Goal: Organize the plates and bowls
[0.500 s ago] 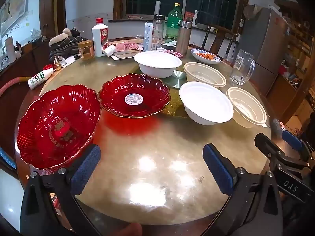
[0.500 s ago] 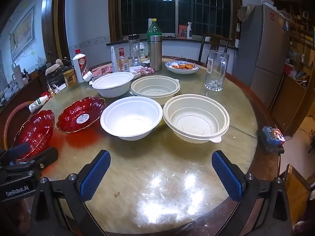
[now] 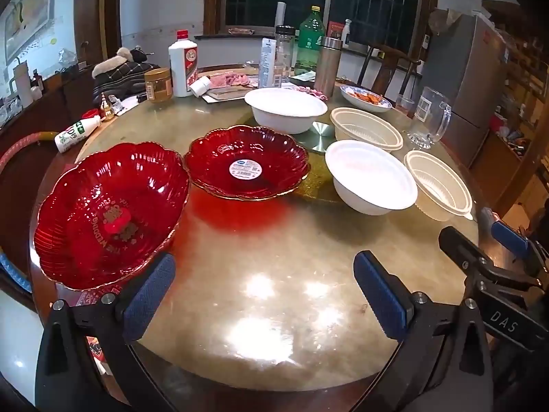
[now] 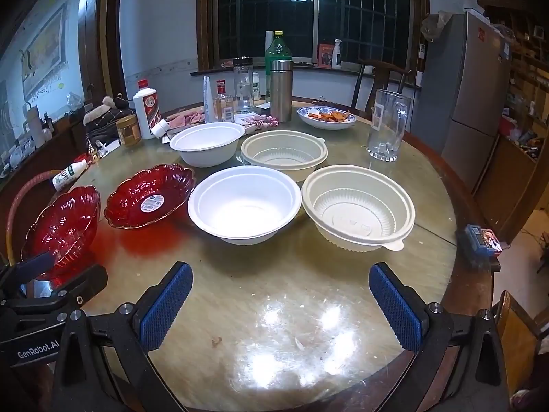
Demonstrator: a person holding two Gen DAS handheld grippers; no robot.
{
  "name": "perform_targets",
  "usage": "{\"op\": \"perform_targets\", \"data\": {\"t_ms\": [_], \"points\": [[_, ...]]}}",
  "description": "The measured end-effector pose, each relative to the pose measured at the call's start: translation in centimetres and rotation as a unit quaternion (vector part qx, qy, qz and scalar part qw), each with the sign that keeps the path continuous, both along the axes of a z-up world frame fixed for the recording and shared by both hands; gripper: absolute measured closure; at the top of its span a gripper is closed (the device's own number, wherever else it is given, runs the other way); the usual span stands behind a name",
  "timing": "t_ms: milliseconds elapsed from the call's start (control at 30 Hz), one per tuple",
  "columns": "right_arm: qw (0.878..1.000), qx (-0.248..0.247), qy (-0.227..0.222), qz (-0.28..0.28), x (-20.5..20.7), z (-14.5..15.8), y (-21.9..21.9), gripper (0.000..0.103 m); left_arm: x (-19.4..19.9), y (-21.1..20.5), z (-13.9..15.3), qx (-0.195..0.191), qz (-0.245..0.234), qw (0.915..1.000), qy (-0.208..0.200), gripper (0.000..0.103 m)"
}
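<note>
Both tongs, our left gripper [image 3: 264, 295] and right gripper [image 4: 280, 304], hover spread and empty at lower frame, while red glass dishes [image 3: 109, 213] and white bowls [image 4: 244, 204] await stacking mid-table.

Two scalloped glass plates glow deep red with thin gold rims: the one at the table's left edge [image 3: 106, 213] carries ribbed fluting and a red-and-gold printed centre, the other [image 3: 247, 166] a round white label. Two bowls [image 4: 244, 202] [image 4: 206, 142] are plain white; two ribbed plastic bowls [image 4: 358, 207] [image 4: 284, 151] are cream. The table [image 4: 291, 312] is mottled olive-tan inside a dark brown wooden rim. Both grippers have blue cross-hatched pads [image 4: 166, 305] on black frames.
</note>
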State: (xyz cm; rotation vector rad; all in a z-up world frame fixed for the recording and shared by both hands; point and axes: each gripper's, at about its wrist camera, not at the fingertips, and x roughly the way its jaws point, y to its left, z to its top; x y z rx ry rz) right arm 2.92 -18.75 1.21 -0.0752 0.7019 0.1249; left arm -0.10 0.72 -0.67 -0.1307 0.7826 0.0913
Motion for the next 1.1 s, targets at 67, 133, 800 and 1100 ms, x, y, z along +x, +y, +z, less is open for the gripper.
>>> {"op": "perform_targets", "data": {"t_ms": [67, 133, 800, 1100], "points": [[1.0, -0.001, -0.001, 0.001, -0.1, 0.1, 0.3, 0.0, -0.4, 0.2, 0.1, 0.002, 0.002, 1.0, -0.005, 0.0], [1.0, -0.001, -0.001, 0.002, 0.0, 0.0, 0.4, 0.0, -0.6, 0.2, 0.1, 0.005, 0.004, 1.0, -0.006, 0.0], [1.0, -0.003, -0.001, 0.003, -0.2, 0.1, 0.8, 0.0, -1.0, 0.6, 0.0, 0.013, 0.011, 0.9998, -0.014, 0.0], [1.0, -0.002, -0.001, 0.004, -0.2, 0.2, 1.0, 0.0, -1.0, 0.7, -0.1, 0.013, 0.011, 0.9998, -0.013, 0.0]]}}
